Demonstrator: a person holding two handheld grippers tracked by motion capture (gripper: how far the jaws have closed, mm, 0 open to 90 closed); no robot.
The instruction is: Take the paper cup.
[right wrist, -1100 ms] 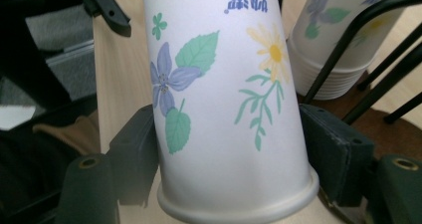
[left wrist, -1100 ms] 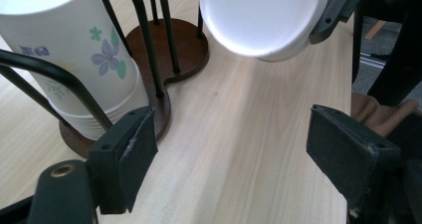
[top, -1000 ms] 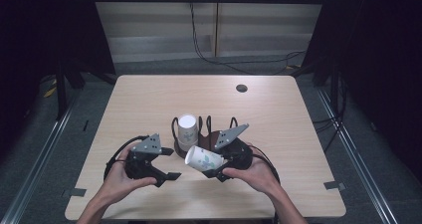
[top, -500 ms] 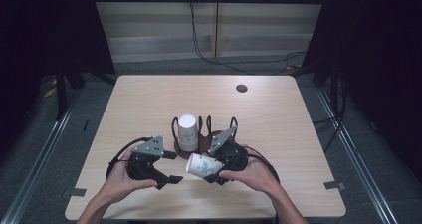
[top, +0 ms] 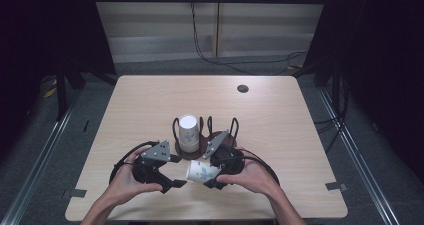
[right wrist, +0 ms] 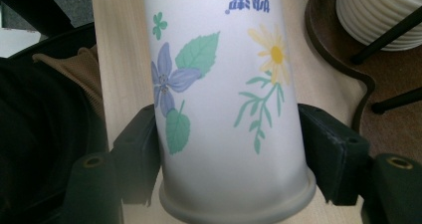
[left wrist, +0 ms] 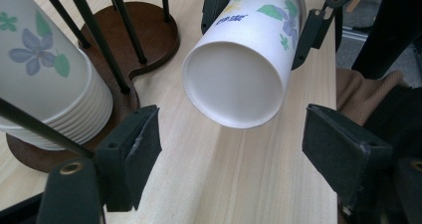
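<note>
- The right gripper [top: 214,177] pinches a flowered paper cup [top: 202,171] near its rim, holding it on its side just above the table [top: 280,135], base towards the left gripper [top: 172,172].
- The left gripper's jaws are spread on either side of the cup's base without touching it; they have just been opening slightly.
- Risk: the thin cup may crumple if the left jaws clamp hard, or slip free if the right lets go before the left has a hold.
- Just behind the grippers, a dark wire-post cup holder [top: 227,135] carries a stack of matching cups [top: 188,133]; its upright rods could snag the cup.
</note>
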